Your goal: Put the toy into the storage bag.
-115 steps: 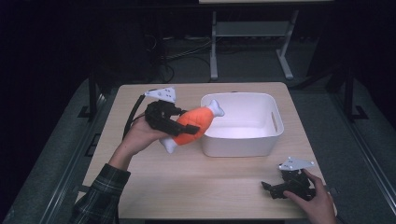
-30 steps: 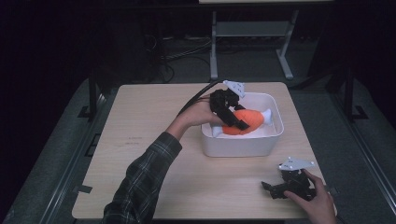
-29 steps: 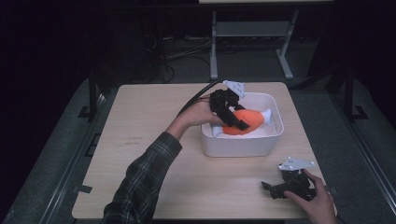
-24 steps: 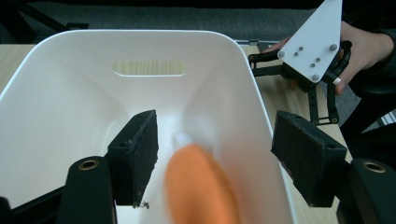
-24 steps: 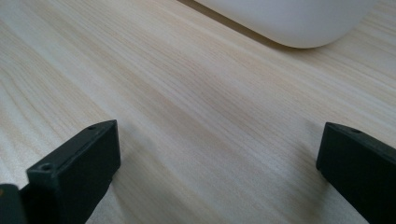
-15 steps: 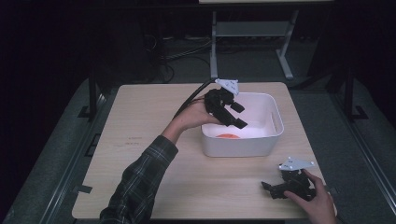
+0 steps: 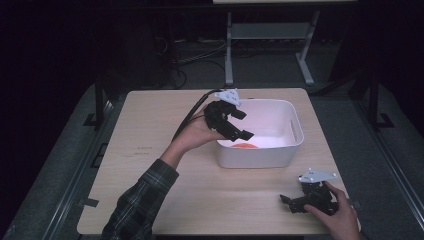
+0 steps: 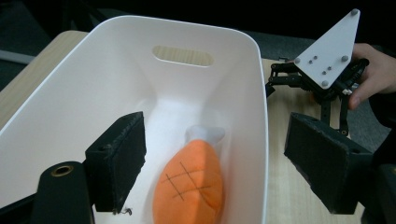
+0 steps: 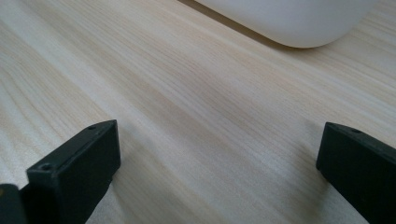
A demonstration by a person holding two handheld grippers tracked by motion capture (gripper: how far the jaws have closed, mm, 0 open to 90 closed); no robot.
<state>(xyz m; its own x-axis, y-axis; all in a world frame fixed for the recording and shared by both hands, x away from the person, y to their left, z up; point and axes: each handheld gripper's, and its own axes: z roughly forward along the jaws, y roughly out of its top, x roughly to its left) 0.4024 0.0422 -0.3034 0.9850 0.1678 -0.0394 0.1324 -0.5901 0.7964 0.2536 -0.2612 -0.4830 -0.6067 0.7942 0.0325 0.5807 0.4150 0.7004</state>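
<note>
Orange plush drumstick with white tip [image 8: 194, 184] lies inside white plastic bin [image 8: 70, 88]. Left gripper [image 7: 240, 125], its jaws just opened wide, holds nothing above it. Risk: retreating jaw clips bin wall, shifting bin.

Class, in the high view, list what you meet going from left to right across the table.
Sleeve → left hand-held gripper → white bin → right hand-held gripper.

That soft orange plush drumstick with a grey-white bone end and stitched crosshatch [image 8: 192, 186] lies flat inside the white plastic bin [image 8: 65, 88], right below the left gripper [image 8: 212, 163], untouched between its wide-apart jaws.
</note>
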